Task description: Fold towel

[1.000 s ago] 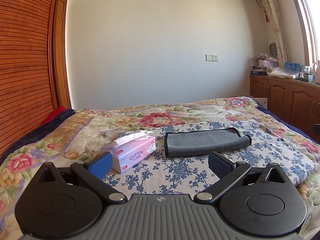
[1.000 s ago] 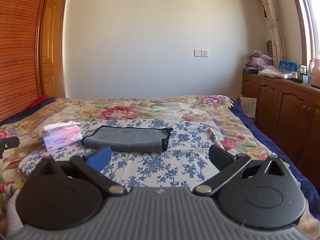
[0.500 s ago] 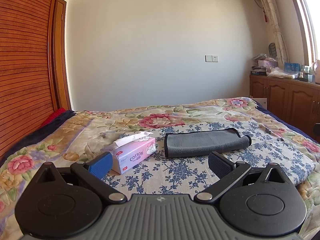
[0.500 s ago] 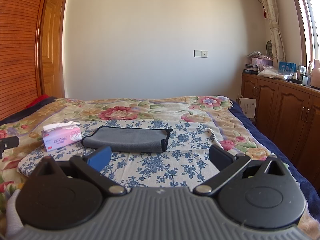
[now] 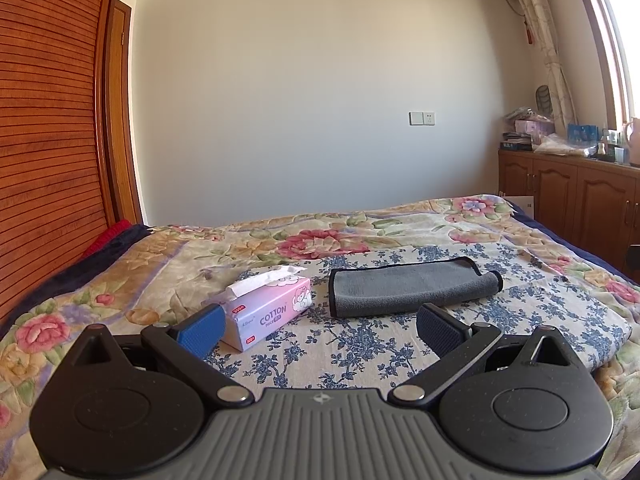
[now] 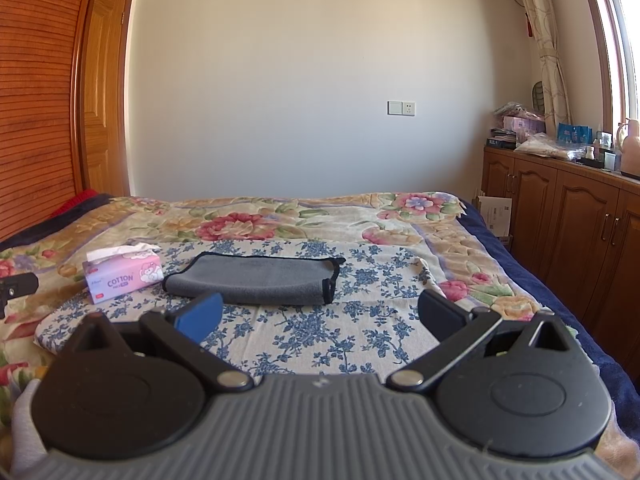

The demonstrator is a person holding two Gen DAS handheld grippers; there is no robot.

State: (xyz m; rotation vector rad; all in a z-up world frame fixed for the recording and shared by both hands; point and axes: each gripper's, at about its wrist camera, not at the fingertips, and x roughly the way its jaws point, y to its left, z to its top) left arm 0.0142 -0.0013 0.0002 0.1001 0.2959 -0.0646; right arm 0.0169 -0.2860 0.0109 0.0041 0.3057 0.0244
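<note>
A grey towel with a dark hem (image 5: 408,288) lies folded into a long strip on a blue-flowered cloth (image 5: 360,344) on the bed. It also shows in the right wrist view (image 6: 260,280). My left gripper (image 5: 320,328) is open and empty, held above the cloth a little short of the towel. My right gripper (image 6: 320,316) is open and empty, also short of the towel and apart from it.
A pink tissue box (image 5: 268,308) stands left of the towel, close to my left gripper's left finger; it shows in the right wrist view too (image 6: 124,276). Wooden cabinets (image 6: 568,220) line the right side of the bed. A slatted wooden wall (image 5: 48,160) is on the left.
Both grippers have stayed open and nearly still. The left view has tilted down very slightly. The towel has not moved.
</note>
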